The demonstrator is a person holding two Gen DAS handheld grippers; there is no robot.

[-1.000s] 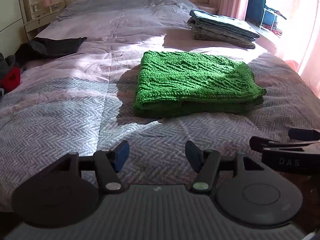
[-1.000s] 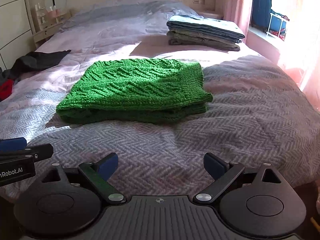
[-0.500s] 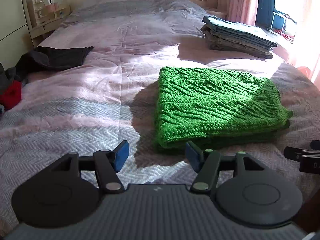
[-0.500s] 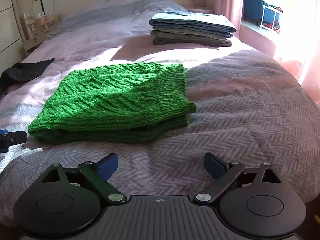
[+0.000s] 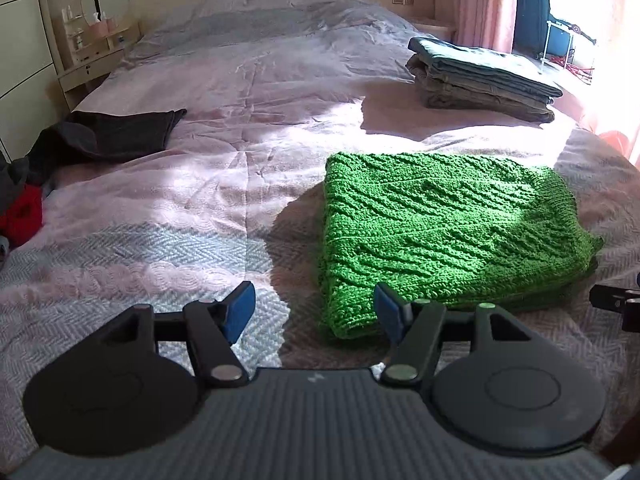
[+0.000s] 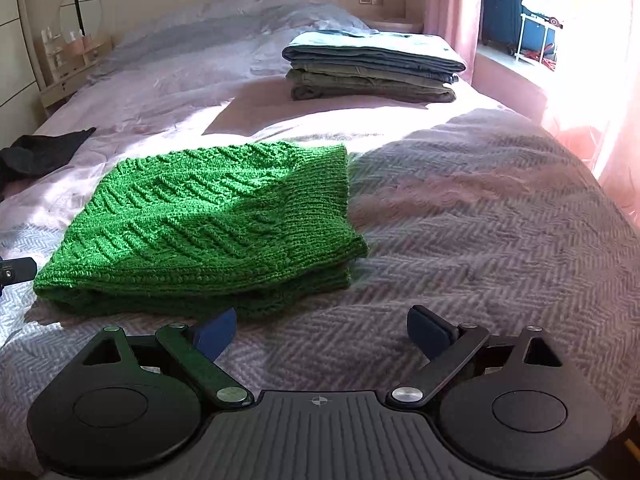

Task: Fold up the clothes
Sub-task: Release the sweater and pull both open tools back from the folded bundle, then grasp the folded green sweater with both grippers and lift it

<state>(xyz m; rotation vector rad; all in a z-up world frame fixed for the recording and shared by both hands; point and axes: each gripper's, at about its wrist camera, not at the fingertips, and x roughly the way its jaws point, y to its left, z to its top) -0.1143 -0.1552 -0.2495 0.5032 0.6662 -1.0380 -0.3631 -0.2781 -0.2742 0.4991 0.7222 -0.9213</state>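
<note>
A folded green knit sweater (image 5: pixel 440 232) (image 6: pixel 208 220) lies flat on the pink bedspread (image 5: pixel 200 160). My left gripper (image 5: pixel 314 312) hovers open at the sweater's near left corner. That corner shows between its blue pads, which do not press on it. My right gripper (image 6: pixel 320 330) is open over bare bedspread, just in front of the sweater's near right corner, its left pad close to the knit edge. Each gripper's tip shows at the edge of the other's view: the right gripper (image 5: pixel 616 304) and the left gripper (image 6: pixel 16 270).
A stack of folded clothes (image 5: pixel 480 76) (image 6: pixel 372 68) sits at the far right of the bed. A dark garment (image 5: pixel 120 132) and a red one (image 5: pixel 20 216) lie loose at the left edge. A bedside shelf (image 5: pixel 92 52) stands far left, pink curtains (image 6: pixel 448 0) far right.
Both grippers have come forward to the sweater's near edge and spread toward its two near corners. The sweater has not moved, and both grippers stay open.
</note>
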